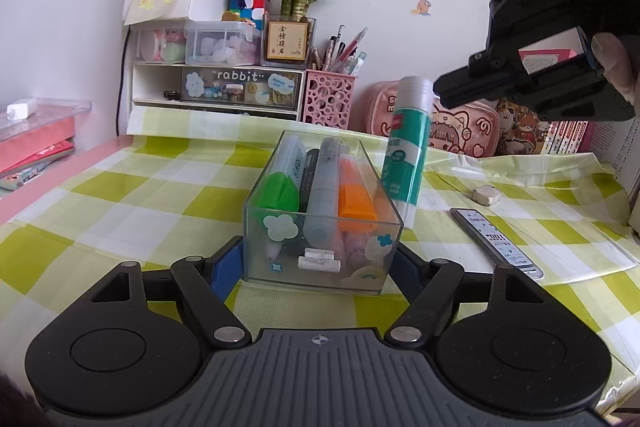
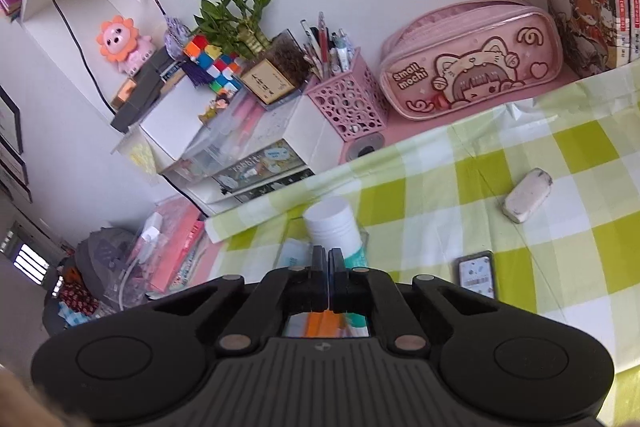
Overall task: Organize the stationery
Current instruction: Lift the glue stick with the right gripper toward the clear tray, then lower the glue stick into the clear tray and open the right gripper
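Observation:
A clear plastic box (image 1: 384, 259) sits on the green checked tablecloth (image 1: 120, 195). It holds a green-capped marker (image 1: 278, 193), a grey pen (image 1: 324, 195) and an orange-capped marker (image 1: 356, 205). My left gripper (image 1: 319, 251) is shut on the box, with a blue pad on each side wall. A green and white glue stick (image 1: 408, 147) (image 2: 330, 223) leans, blurred, at the box's right rim. Whether its foot is inside the box I cannot tell. My right gripper (image 1: 438, 93) (image 2: 328, 251) hangs just above the stick's white cap, shut, with nothing between its fingers.
A worn white eraser (image 1: 486, 194) (image 2: 528, 201) and a flat dark strip with a barcode label (image 1: 496, 243) (image 2: 476, 273) lie right of the box. At the back stand a pink pen holder (image 1: 330, 99), a pink pencil case (image 2: 472, 67) and a drawer unit (image 1: 224, 87).

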Tool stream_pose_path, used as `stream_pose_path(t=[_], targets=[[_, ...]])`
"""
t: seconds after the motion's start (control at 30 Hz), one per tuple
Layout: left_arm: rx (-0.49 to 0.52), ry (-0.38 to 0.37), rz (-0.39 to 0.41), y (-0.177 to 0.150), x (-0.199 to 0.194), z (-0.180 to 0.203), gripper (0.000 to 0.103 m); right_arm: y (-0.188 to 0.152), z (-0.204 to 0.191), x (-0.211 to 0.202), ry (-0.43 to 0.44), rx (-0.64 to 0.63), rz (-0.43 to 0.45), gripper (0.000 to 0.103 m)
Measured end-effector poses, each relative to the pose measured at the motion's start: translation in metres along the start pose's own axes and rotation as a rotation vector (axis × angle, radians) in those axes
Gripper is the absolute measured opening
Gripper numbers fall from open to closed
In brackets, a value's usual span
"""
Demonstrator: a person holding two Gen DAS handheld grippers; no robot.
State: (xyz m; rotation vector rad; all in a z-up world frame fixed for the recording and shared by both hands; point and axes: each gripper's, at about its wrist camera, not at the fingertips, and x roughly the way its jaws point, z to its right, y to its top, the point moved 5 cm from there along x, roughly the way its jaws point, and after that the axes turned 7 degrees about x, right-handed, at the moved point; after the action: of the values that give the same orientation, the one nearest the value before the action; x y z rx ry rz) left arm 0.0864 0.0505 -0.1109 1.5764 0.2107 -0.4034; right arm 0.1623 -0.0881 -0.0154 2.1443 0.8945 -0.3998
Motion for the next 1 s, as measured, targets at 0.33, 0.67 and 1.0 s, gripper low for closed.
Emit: stream_pose_path(t=[0.33,0.67,1.0], targets=[[0.000,0.000,0.000,0.000,0.000,0.000,0.075,-0.003,0.018,0.014,-0.039,0.013,-0.023,0.010],[0.000,0.000,0.000,0.000,0.000,0.000,0.075,-0.020,0.034,0.054,-0.110,0.011,-0.105,0.031],[-0.005,0.007,0.002,0.000,0.000,-0.001,0.074,-0.020,0.028,0.076,-0.192,-0.049,-0.092,0.031]])
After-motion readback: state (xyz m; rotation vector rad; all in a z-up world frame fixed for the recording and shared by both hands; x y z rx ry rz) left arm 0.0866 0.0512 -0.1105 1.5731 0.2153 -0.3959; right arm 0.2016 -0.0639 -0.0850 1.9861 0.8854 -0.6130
